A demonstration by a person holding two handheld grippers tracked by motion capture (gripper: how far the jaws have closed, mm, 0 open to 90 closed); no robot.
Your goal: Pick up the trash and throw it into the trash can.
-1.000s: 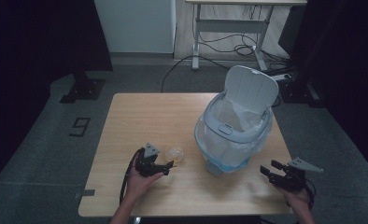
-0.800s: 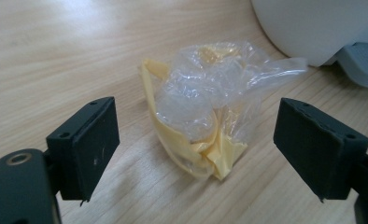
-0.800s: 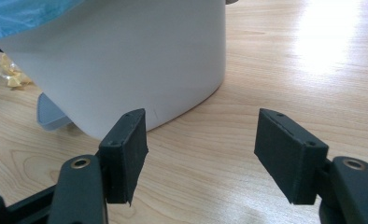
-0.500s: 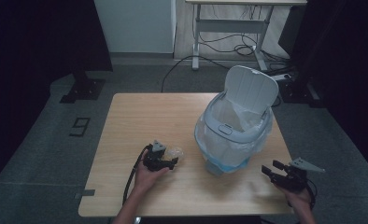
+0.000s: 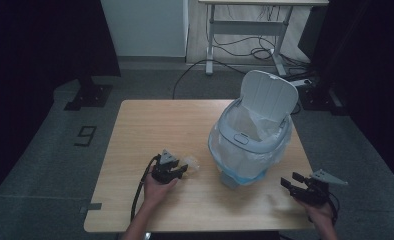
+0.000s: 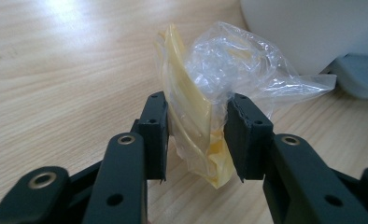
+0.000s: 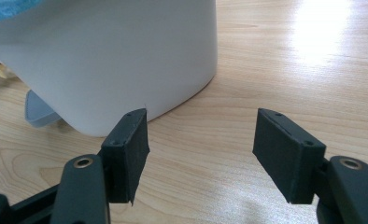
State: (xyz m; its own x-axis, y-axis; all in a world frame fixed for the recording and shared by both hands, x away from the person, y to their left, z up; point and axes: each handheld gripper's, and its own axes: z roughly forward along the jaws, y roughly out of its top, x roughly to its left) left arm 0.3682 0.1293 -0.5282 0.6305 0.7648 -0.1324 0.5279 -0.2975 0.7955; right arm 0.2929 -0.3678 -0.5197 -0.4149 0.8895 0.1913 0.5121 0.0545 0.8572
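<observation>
Crumpled clear plastic wrapper with yellow strips (image 6: 205, 107) sits pinched between the left gripper (image 6: 196, 135) jaws on the wooden table (image 5: 150, 125); they stood wider a second ago. Right gripper (image 7: 201, 154) gapes empty.

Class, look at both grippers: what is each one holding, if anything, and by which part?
The left gripper has just closed on the crumpled plastic wrapper, gripping its lower yellow end. The right gripper holds nothing.

One wooden table (image 5: 150, 125) carries one white lidded bin (image 5: 252, 137) and one crumpled plastic wrapper (image 6: 210, 112). Two grippers are out: the left gripper (image 5: 172, 170) and the right gripper (image 5: 297, 186).
</observation>
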